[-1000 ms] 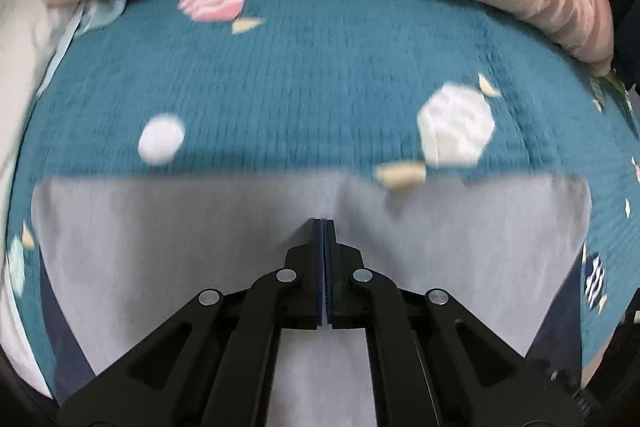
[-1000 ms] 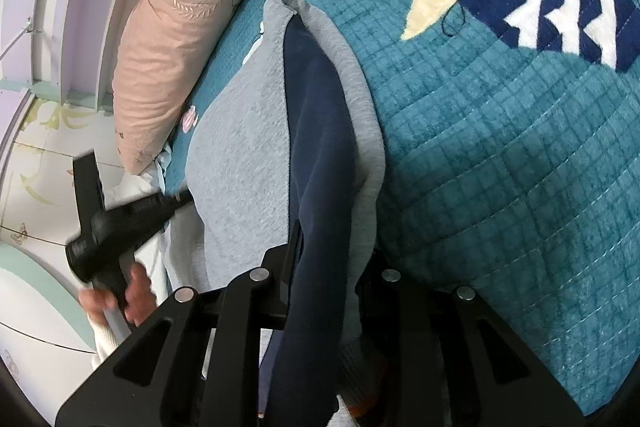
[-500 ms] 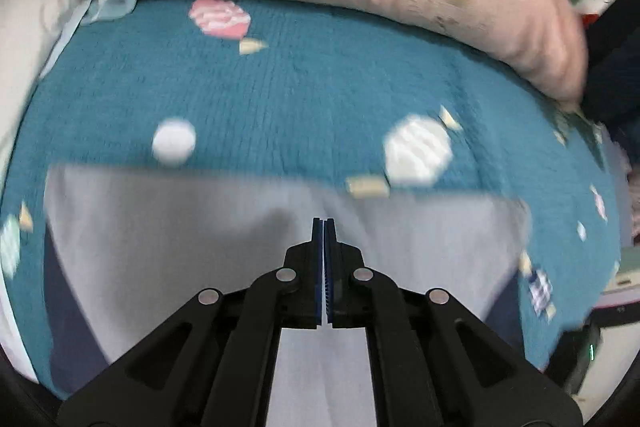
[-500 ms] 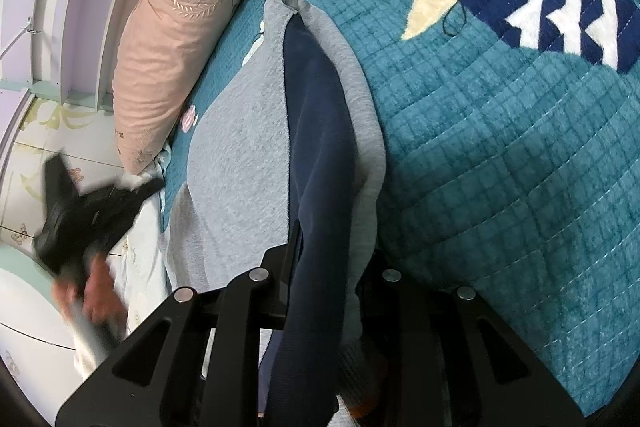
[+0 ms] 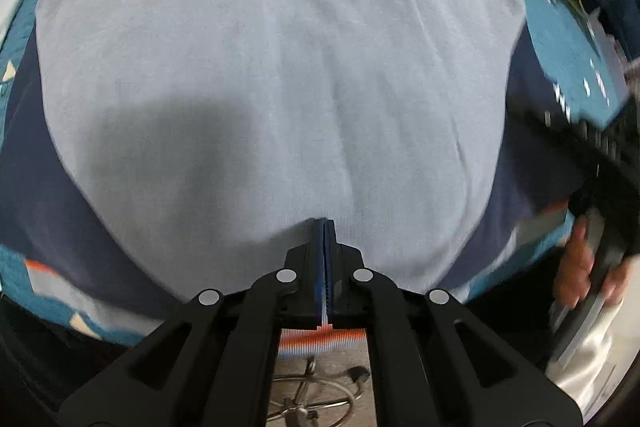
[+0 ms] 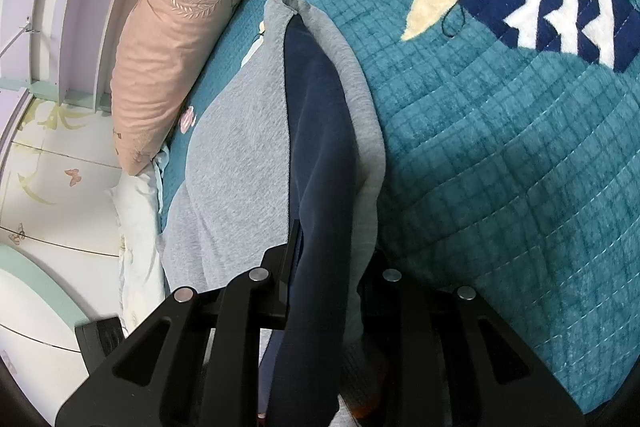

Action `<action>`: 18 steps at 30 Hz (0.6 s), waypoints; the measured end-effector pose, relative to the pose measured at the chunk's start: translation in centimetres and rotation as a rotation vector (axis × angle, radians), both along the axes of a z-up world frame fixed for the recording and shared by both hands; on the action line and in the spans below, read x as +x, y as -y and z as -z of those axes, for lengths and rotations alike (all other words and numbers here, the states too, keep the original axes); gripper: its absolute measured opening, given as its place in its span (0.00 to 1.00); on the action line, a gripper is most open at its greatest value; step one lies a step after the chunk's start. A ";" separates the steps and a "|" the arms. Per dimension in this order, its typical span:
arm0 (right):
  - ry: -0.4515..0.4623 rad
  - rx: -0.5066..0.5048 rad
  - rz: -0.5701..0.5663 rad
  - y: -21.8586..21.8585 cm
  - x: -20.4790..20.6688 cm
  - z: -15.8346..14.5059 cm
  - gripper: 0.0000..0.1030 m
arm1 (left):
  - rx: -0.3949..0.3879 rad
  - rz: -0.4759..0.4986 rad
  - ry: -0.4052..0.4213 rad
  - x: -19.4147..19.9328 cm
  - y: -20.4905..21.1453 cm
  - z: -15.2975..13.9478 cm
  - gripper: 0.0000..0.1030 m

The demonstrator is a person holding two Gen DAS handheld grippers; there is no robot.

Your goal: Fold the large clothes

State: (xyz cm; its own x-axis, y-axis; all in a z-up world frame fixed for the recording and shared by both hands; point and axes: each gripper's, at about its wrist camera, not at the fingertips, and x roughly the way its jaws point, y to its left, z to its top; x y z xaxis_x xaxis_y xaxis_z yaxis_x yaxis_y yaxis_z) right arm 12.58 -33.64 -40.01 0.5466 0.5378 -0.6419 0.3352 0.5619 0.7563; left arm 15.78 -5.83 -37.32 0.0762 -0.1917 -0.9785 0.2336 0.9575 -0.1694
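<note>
From my left wrist camera I look almost straight down on the grey sweatshirt (image 5: 280,75), its body spread flat on the teal quilt (image 5: 560,27) with navy sleeves (image 5: 60,195) folded along both sides; only this view shows a hand (image 5: 576,275) at the right edge wrapped round a black handle, and a chair base on the floor below the bed's near edge. The right wrist camera shows what the left cannot: a pink pillow (image 6: 180,39) along the far side of the bed, lilac shelving behind it, and a navy-and-white fish patch (image 6: 560,23) on open quilt to the right of the garment; that stretch of quilt is bare. In the left view the sweatshirt's hem lies close to the bed's near edge, orange cuff trim showing at both lower corners. The left hand-held gripper (image 5: 325,227) is closed, pads together with no cloth between them, tips just over the grey fabric. The right hand-held gripper (image 6: 328,267) is clamped on a bunched fold of the sweatshirt, navy sleeve and grey layer running between its fingers.
</note>
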 end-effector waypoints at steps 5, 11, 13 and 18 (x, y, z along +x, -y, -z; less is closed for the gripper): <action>0.000 0.003 -0.001 0.0 0.0 0.0 0.20 | 0.066 -0.032 0.106 4.8 1.4 -1.8 0.03; 0.000 0.011 -0.003 0.1 -0.1 0.1 0.20 | 0.114 -0.044 0.150 9.2 2.6 -1.2 0.03; -0.001 0.011 -0.003 0.1 -0.1 0.1 0.20 | 0.135 -0.044 0.174 11.1 2.9 -1.0 0.03; 0.001 0.017 -0.002 0.1 -0.2 0.2 0.20 | 0.171 -0.055 0.171 14.5 4.5 -0.3 0.02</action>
